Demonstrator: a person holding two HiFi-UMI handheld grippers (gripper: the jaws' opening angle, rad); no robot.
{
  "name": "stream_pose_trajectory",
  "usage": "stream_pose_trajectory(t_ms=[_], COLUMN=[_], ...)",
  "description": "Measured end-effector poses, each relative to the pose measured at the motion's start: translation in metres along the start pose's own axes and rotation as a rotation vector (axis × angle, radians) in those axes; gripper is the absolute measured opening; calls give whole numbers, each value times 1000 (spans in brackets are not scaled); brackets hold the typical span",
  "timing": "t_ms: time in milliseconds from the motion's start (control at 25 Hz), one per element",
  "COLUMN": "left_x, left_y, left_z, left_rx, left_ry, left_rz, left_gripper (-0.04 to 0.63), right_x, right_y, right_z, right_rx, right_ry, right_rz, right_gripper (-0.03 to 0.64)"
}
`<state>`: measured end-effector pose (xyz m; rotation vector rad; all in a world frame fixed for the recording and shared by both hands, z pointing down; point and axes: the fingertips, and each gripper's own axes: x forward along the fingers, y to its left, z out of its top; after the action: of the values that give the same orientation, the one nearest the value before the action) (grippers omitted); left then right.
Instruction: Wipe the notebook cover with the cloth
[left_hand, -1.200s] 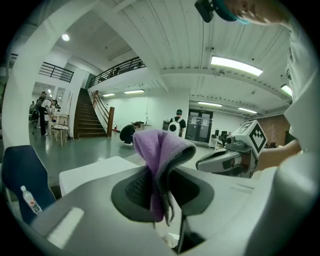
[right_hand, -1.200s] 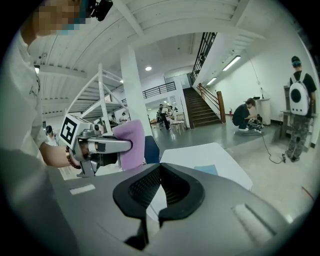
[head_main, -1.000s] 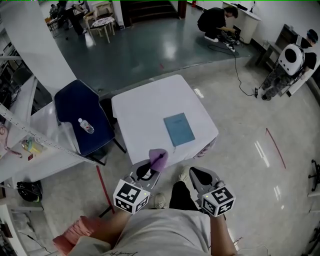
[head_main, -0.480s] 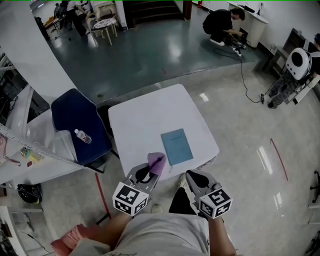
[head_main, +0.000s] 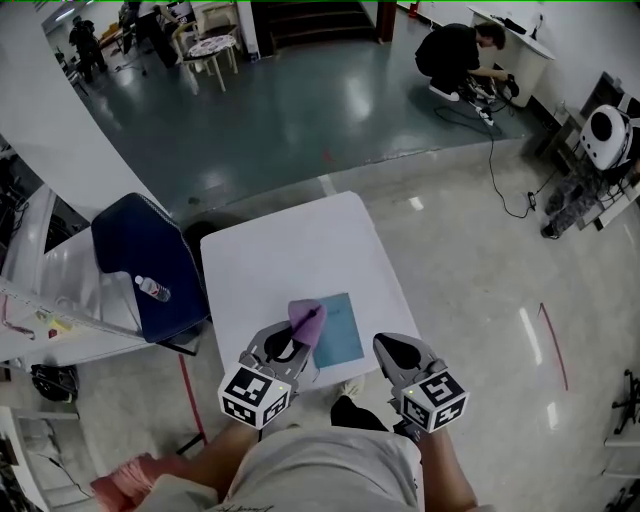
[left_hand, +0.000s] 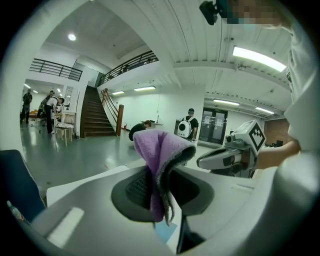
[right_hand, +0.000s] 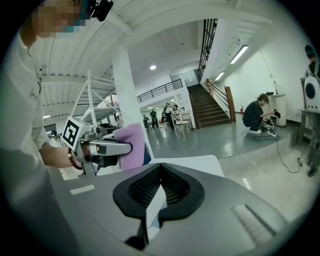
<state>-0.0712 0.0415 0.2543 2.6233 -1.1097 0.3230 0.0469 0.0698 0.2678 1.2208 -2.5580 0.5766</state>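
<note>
A person stands at the near edge of a white table (head_main: 270, 250), the left gripper (head_main: 296, 343) clamped on a purple cloth (head_main: 306, 320) by the left edge of a blue notebook (head_main: 342, 335) lying flat there, the right gripper (head_main: 398, 350) alongside, jaws together and empty.

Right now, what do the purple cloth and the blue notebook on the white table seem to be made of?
The purple cloth: soft napped fabric, perhaps microfibre; it looks fuzzy and folds limply. The light blue notebook: matte paper or card cover, probably; flat, no glare, too small to be sure.
</note>
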Motion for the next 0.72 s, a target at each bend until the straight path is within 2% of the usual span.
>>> stream_pose_trajectory(t_ms=[240, 440, 720], left_x=[44, 60, 64], left_y=[-3, -8, 4], left_z=[17, 26, 24], left_rx=[-4, 12, 10], left_ry=[-5, -6, 24], left_rz=[32, 52, 73], left_gripper=[77, 77, 77], right_x=[2, 3, 14], right_y=[-48, -76, -85], right_z=[14, 21, 22], right_rx=[-2, -5, 13], right_ry=[6, 7, 15], right_rz=[34, 35, 46], right_gripper=[15, 14, 14])
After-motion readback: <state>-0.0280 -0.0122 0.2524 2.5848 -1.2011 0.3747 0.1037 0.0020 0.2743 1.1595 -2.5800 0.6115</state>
